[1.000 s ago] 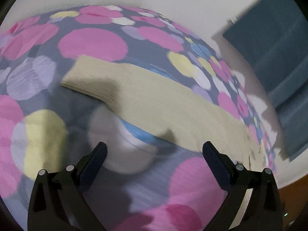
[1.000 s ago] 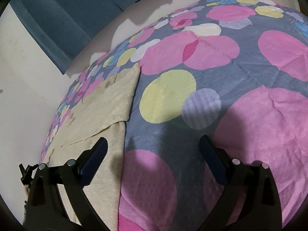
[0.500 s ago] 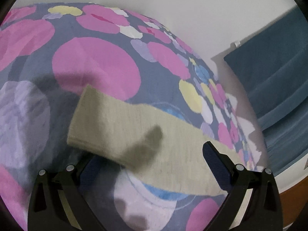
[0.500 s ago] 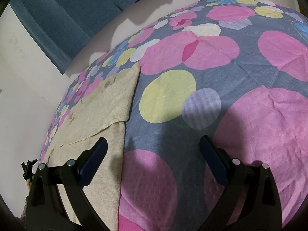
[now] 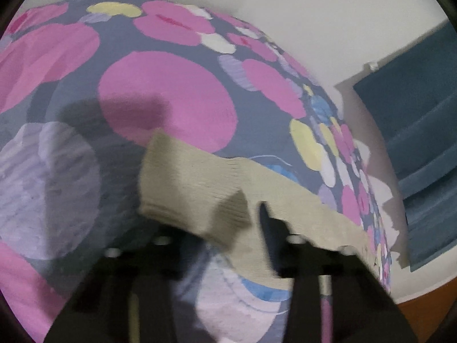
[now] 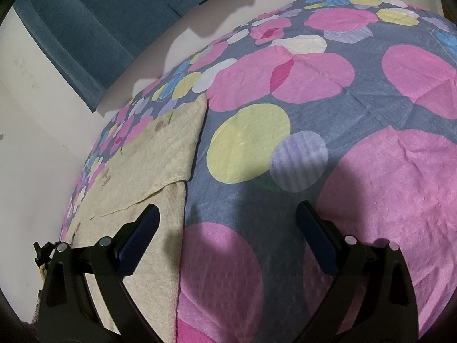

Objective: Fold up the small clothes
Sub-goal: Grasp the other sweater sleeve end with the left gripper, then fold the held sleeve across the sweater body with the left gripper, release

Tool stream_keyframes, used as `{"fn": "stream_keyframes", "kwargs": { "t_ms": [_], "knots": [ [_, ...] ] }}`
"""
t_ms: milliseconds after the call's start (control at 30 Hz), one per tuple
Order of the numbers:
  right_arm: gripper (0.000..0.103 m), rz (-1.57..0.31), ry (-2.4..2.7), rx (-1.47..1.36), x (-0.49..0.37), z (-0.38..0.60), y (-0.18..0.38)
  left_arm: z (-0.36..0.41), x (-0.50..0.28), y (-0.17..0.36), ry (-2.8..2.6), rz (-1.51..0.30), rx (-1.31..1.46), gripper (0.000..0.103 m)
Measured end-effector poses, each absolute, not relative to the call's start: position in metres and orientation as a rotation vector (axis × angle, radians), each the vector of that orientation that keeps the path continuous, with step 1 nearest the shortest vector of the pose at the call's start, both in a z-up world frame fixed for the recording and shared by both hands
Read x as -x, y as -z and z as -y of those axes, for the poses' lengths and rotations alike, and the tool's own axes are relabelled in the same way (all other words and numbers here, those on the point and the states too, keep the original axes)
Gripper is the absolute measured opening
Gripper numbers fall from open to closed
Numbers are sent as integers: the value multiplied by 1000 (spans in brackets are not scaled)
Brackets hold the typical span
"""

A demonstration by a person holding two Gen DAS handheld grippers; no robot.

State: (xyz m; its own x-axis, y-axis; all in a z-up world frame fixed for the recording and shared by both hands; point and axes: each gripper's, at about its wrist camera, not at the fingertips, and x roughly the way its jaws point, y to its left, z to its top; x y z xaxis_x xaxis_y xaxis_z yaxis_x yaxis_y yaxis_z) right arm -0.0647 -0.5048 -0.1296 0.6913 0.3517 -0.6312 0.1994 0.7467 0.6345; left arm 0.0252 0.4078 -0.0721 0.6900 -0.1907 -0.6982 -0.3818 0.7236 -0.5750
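Note:
A beige knit top lies flat on a spotted bedspread [image 5: 168, 100]. In the left wrist view its long sleeve [image 5: 194, 183] runs from the ribbed cuff at centre towards the lower right. My left gripper [image 5: 237, 223] is at the cuff's near edge, its jaws closing with the cuff between them. The left finger is hidden under the cloth, the right finger [image 5: 270, 223] shows dark and blurred. In the right wrist view the top's body [image 6: 148, 165] lies at the left. My right gripper [image 6: 228, 211] hovers open and empty, its left finger over the top's edge.
The bedspread [image 6: 314, 114] is grey-blue with large pink, yellow and lilac circles. A white wall [image 5: 314, 23] and a blue curtain [image 5: 414, 131] stand past the bed's far edge. The curtain [image 6: 85, 28] also hangs behind the top.
My left gripper moved forward to the sleeve cuff and its jaws came in from wide open around the cuff's edge. The right gripper stayed still and open.

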Motion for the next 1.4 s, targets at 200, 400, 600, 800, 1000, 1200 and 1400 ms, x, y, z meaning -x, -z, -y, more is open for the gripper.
{"fn": "stream_keyframes", "kwargs": {
  "t_ms": [200,400,600,800,1000,1200,1400],
  "knots": [
    [96,-822,-94,-744,64,505,130,-414,-22,79,-143,-834,846,5],
    [97,-821,-96,-748,64,506,130,-377,-31,43,-145,-800,707,5],
    [97,-817,-95,-753,64,507,130,-291,-52,-5,-15,-770,516,5],
    [97,-808,-95,-766,66,505,130,-183,-75,-31,159,-766,389,5],
    [97,-798,-101,-783,67,506,132,-76,-88,-37,316,-773,284,5],
    [97,-795,-102,-788,68,506,132,14,-91,-32,440,-799,220,5],
    [98,-793,-103,-792,68,505,132,82,-93,-14,513,-852,174,5]
  ]
}}
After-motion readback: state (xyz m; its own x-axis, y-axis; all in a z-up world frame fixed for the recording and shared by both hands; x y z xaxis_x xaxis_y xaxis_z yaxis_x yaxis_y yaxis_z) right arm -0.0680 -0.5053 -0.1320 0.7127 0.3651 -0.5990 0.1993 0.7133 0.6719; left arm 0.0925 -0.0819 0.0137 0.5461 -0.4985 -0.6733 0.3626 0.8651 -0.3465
